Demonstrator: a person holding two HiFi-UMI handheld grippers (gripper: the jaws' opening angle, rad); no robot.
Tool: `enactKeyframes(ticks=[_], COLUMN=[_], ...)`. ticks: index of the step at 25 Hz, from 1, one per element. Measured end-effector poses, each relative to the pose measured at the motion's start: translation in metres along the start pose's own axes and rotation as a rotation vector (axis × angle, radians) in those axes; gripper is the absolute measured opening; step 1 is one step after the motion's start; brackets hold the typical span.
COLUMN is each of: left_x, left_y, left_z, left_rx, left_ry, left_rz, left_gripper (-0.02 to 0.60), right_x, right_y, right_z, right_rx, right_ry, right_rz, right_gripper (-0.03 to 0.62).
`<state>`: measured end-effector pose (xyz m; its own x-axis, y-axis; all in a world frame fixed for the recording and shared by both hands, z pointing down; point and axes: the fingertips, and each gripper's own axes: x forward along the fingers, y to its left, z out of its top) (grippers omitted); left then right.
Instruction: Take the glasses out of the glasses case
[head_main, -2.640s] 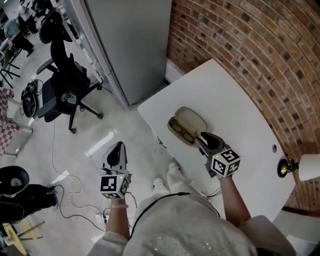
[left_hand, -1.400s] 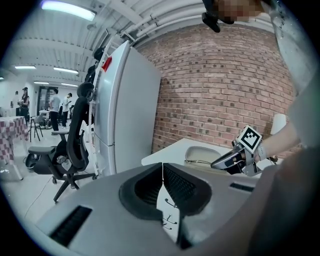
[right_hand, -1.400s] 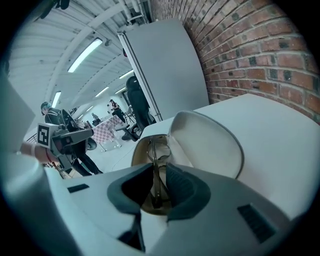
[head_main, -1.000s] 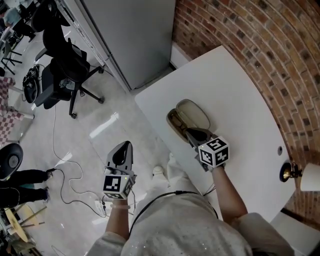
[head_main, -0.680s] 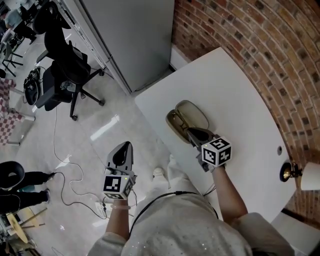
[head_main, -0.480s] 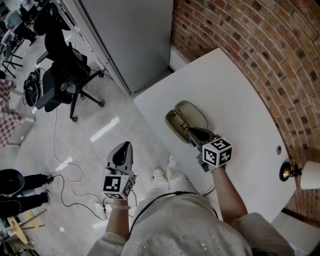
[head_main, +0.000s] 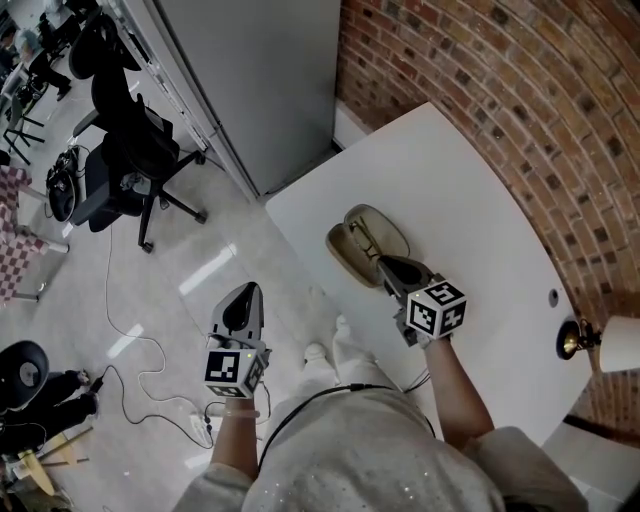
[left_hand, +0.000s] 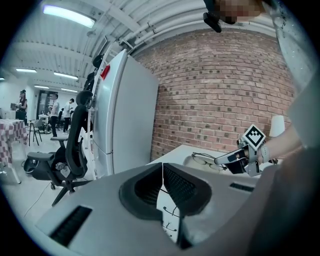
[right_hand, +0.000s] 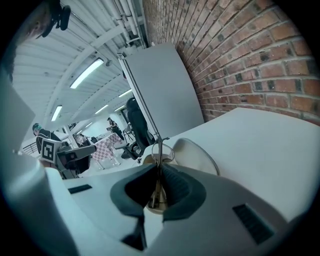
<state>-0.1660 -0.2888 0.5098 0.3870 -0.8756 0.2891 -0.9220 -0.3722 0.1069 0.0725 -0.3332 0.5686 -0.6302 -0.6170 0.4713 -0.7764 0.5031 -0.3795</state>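
Extraction judged half done: the right hand-held gripper (head_main: 385, 266) is clenched on the glasses (head_main: 363, 238), raised just above the open glasses case (head_main: 341, 256) on the desk (head_main: 470, 200), not yet carried clear; the left hand-held gripper (head_main: 237, 306) hangs closed and empty.

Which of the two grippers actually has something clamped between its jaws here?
The right gripper, over the table: its jaws pinch the glasses at the open glasses case. The left gripper hangs off the table, jaws shut on nothing.
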Motion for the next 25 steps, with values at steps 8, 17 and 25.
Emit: enactKeyframes(ticks=[8, 17, 25], left_x=[0.003, 0.0, -0.002], left_y=[-0.004, -0.004, -0.005], left_z=[0.012, 0.024, 0.037], left_rx=[0.008, 0.022, 0.043], left_ry=[-0.029, -0.062, -0.09], left_rz=[-0.012, -0.025, -0.041], left_gripper=[0.006, 0.006, 0.006], right_x=[-0.018, -0.039, -0.052], right_y=[0.0, 0.006, 0.013], right_z=[0.013, 0.026, 0.034], right_rx=[-0.023, -0.048, -0.072], right_ry=[-0.067, -0.136, -0.179], right_rz=[-0.028, -0.064, -0.089], right_gripper=[0.032, 0.032, 0.031])
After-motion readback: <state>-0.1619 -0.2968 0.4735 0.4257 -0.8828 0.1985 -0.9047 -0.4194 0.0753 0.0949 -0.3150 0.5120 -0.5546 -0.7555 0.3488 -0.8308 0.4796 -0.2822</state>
